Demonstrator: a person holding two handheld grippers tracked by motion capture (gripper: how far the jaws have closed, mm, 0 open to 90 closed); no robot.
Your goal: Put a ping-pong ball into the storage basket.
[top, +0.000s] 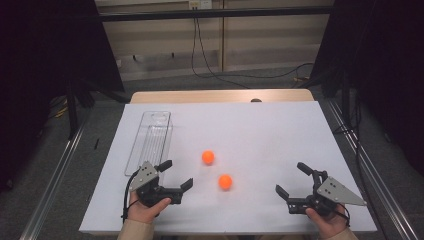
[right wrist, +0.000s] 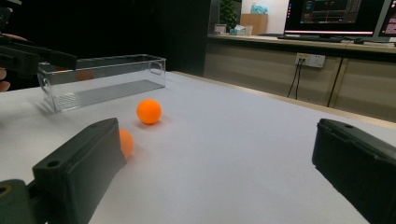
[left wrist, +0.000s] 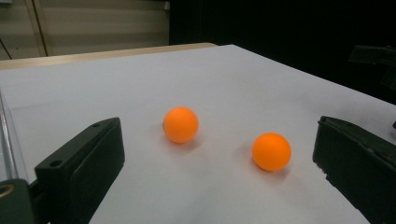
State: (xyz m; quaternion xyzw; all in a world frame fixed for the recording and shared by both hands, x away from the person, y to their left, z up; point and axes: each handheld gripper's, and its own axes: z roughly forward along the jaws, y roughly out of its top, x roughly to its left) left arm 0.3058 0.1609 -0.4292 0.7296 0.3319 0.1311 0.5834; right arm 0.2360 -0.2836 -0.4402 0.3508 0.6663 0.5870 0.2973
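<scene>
Resting low at the near edge of the desk (top: 260, 120), the left gripper (top: 176, 176) sits in the person's left hand (top: 144, 210) with its jaws spread wide and holding nothing; the right gripper (top: 291, 180), held in the right hand (top: 327, 222) at the opposite near corner, likewise has its jaws spread and empty; the two grippers lie well apart, angled inward toward the middle of the white sheet. Between them, nearer the left gripper, lies the near orange ball (top: 225, 182); in the left gripper view it sits on the desk ahead of the jaws, toward the right-hand one, touching neither. A little farther back and to the left rests the far orange ball (top: 208, 157), near the first but apart from it. Beyond the left gripper, along the left side of the desk, lies a clear plastic tray (top: 134, 152), long and narrow, running away from the person; no ball lies in it.
</scene>
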